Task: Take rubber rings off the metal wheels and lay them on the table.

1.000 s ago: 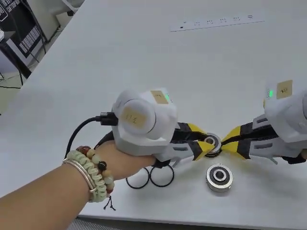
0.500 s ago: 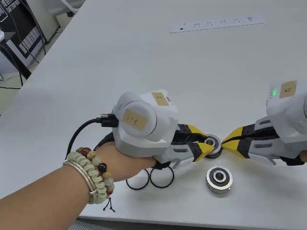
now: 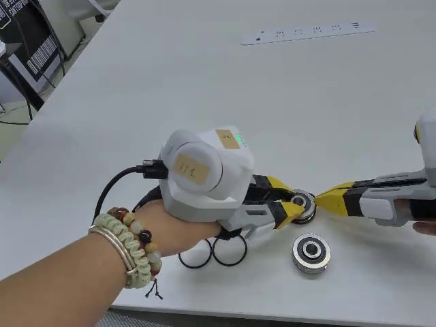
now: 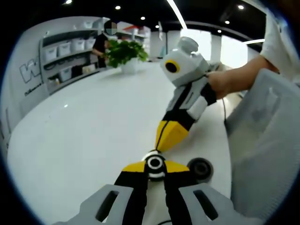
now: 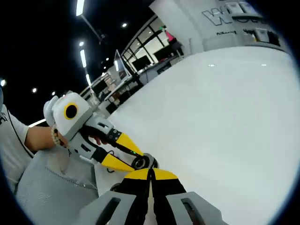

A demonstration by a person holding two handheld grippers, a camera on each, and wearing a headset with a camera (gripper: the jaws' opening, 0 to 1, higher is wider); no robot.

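Note:
My left gripper [image 3: 294,204] is shut on a small metal wheel [image 3: 304,205] and holds it just above the table; its own view shows the wheel [image 4: 154,163] between the yellow jaw tips. My right gripper [image 3: 321,198] comes in from the right, jaws shut, its tip touching the wheel's right edge. In the right gripper view the jaws [image 5: 150,172] are pressed together; I cannot tell whether a thin ring is pinched between them. A second metal wheel [image 3: 311,252] with a black rim lies flat on the table. Two black rubber rings [image 3: 229,251] lie under my left hand.
The white table [image 3: 204,102] stretches far ahead, with a white power strip [image 3: 306,30] at the back. The near table edge [image 3: 272,317] runs just below the rings and the lying wheel. A black cable [image 3: 116,187] hangs from the left gripper.
The right gripper has drawn back to the right and rolled, so its body now sits at the picture's edge. The left gripper still holds the wheel in the same spot.

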